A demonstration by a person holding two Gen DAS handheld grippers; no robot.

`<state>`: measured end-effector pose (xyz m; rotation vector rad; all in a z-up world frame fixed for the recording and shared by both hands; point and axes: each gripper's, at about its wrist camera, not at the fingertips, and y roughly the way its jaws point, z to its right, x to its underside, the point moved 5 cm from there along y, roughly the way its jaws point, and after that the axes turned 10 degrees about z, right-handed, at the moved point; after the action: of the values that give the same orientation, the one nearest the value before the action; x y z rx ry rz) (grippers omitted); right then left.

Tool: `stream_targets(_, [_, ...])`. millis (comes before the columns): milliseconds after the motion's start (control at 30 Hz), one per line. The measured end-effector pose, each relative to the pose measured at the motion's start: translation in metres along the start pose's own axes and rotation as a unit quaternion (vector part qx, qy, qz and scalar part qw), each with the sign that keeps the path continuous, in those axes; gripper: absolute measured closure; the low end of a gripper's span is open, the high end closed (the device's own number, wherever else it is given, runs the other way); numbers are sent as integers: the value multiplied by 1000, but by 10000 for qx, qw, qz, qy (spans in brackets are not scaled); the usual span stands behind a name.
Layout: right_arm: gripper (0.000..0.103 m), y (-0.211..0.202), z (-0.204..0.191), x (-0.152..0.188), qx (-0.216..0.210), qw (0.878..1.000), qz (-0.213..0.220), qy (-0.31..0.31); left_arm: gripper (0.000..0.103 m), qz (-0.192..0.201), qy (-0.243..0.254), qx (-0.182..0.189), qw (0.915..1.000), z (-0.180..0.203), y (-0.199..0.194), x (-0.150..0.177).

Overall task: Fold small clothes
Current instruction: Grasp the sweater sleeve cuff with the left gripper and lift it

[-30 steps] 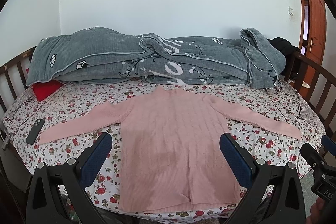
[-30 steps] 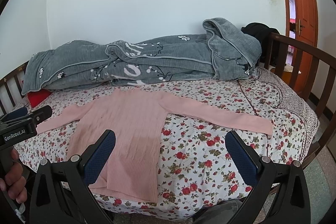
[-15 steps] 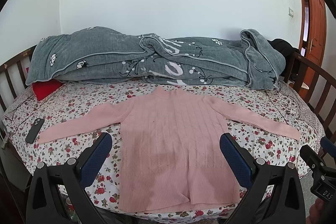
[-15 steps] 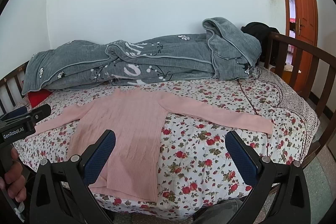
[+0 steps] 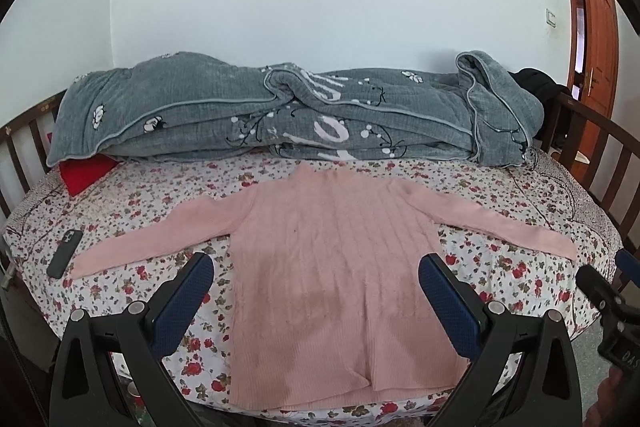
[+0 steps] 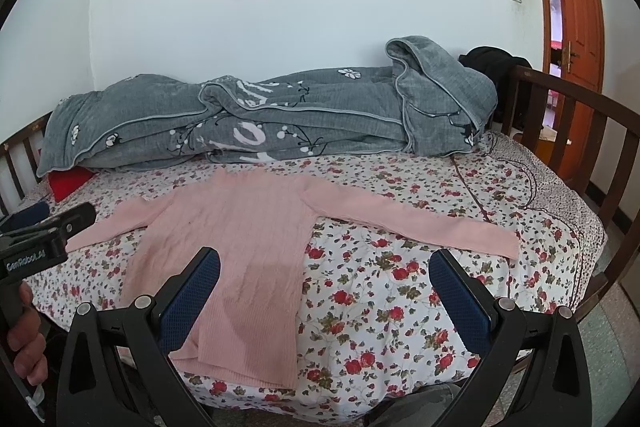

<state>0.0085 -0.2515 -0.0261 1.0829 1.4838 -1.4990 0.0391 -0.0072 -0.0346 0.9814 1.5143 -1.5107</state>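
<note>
A pink ribbed sweater lies flat on the flowered bed sheet, sleeves spread out left and right, hem at the near edge. The sweater also shows in the right wrist view, its right sleeve reaching toward the bed's right side. My left gripper hovers open above the sweater's lower body, holding nothing. My right gripper is open too, above the sheet just right of the sweater's body. The left gripper, held by a hand, appears at the left edge of the right wrist view.
A rolled grey quilt runs along the back against the wall, with a red cushion under its left end. A dark phone lies near the left sleeve's cuff. Wooden bed rails curve around both sides; an orange door stands at right.
Both views have shifted only slightly; the sweater sits a touch differently in frame. Both grippers stay open and nothing has been grasped.
</note>
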Motion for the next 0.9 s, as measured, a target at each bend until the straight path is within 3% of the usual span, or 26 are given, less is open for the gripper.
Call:
stream_targets(133, [1,12,1,10,155,9998,16,85,0,-200,-192,-215,9994,-24,20,19])
stream_targets(300, [1,34,0,28,64,9994,-205,282,1,-488,-1164,13,9920,-77,57,55])
stream_targets(367, [1,45,-1,37,1,9990,-303,330,1,-602,-1330,28,9893,-96,72,69])
stream_targets(500, [1,66,-6,59,-59,9981,-448,420,1,-766,-1171,-471,9890,-154,108,93])
stream_targets(633, [4,90,-16,83,-68,9973,-525,504,2,-976,-1827,-630,9763,-224,136,116])
stream_targets(733, [4,109,-27,97,-165,9961,-651,571,12,-971,-2192,-675,9685,-267,153,130])
stream_targets(767, [5,114,-32,100,-213,9955,-715,581,20,-959,-2312,-656,9660,-277,158,133])
stream_targets(900, [5,127,-46,104,-175,9960,-746,466,44,-932,-3109,-336,9453,-318,179,146])
